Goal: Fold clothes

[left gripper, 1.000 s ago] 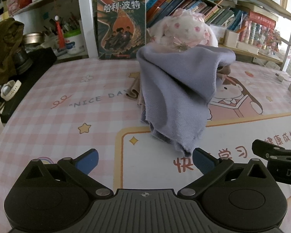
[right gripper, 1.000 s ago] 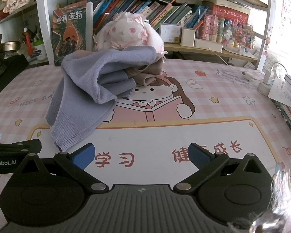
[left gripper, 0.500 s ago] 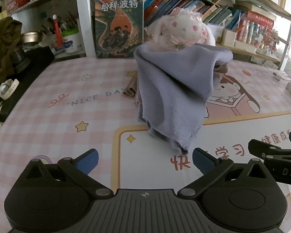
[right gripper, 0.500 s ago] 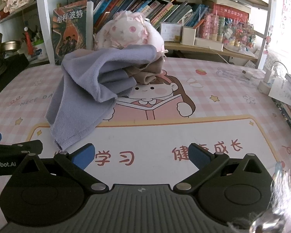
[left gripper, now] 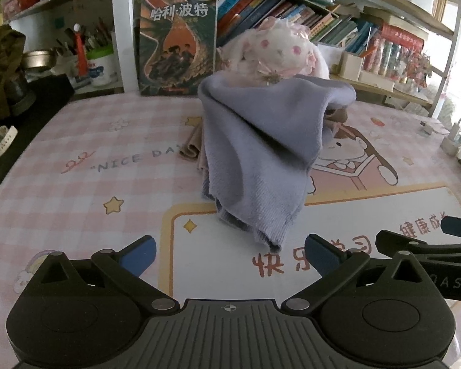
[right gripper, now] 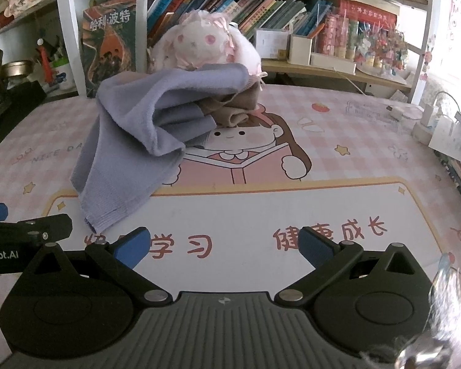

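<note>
Moved: left gripper (left gripper: 229,250) went a bit closer to the soft purple cloth (left gripper: 255,153)
Cloth: heaped on the pink checked desk mat (right gripper: 338,141), leaning on a fluffy white and pink plush toy (right gripper: 206,43)
Left gripper: fingers apart, empty
Right gripper (right gripper: 222,244): fingers apart, empty

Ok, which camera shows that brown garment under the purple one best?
The right wrist view: the brown garment bulges out in folds from beneath the purple garment's right side. The left wrist view shows only a folded brown edge on the left and a scrap on the right.
</note>
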A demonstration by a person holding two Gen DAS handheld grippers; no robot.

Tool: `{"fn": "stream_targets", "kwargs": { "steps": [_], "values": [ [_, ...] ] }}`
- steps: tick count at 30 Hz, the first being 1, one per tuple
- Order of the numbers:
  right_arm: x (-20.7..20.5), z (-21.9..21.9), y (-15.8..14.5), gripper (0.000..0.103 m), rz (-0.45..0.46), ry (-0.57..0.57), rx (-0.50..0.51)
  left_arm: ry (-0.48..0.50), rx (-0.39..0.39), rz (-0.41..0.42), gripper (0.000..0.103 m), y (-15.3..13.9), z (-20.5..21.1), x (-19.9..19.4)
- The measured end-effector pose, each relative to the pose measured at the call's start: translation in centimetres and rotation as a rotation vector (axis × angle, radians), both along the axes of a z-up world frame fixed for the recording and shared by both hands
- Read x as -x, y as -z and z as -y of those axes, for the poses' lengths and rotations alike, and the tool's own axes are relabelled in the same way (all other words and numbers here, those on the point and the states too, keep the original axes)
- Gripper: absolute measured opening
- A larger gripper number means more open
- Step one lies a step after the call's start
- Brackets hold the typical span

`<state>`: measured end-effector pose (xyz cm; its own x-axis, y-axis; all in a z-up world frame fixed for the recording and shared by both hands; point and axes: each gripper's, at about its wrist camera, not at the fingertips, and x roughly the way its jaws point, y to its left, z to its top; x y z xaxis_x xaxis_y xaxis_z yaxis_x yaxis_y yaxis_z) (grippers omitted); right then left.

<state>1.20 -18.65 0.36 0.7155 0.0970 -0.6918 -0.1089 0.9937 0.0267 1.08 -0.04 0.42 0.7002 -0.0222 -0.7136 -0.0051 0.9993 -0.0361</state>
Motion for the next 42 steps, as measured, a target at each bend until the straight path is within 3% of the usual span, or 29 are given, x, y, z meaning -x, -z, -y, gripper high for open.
{"fn": "stream_targets", "kwargs": {
  "steps": [16, 20, 25, 29, 34, 38, 41, 42],
  "values": [
    [-4.1, 4.6, 0.0, 0.103, -0.020, -0.143, -0.047, -0.152, 0.011, -0.015, 0.103, -0.4, 4.5, -2.0],
    [-5.4, 6.8, 0.4, 0.103, -0.044, -0.160, -0.130, -0.168, 0.009, -0.029, 0.103, -0.4, 5.8, -2.8],
    [-7.4, 9.8, 0.7, 0.103, -0.071, -0.080, -0.230, -0.156, -0.023, -0.030, 0.103, -0.6, 7.8, -4.5],
    [-8.7, 11.9, 0.8, 0.103, -0.076, -0.042, -0.284, -0.153, -0.075, 0.008, 0.101, -1.0, 8.8, -6.1],
    [-10.2, 13.2, 0.8, 0.102, -0.108, -0.081, -0.394, -0.212, -0.137, 0.087, 0.100, -1.6, 9.3, -8.5],
    [-11.3, 13.9, 0.4, 0.101, -0.141, -0.101, -0.542, -0.208, -0.186, 0.113, 0.100, -1.3, 9.9, -11.0],
    [-12.1, 14.3, 0.0, 0.101, -0.155, -0.114, -0.638, -0.229, -0.244, 0.105, 0.093, -0.2, 10.2, -12.6],
    [-12.4, 14.5, -0.1, 0.100, -0.162, -0.120, -0.674, -0.240, -0.264, 0.099, 0.082, 0.1, 10.2, -12.9]
  ]
}}
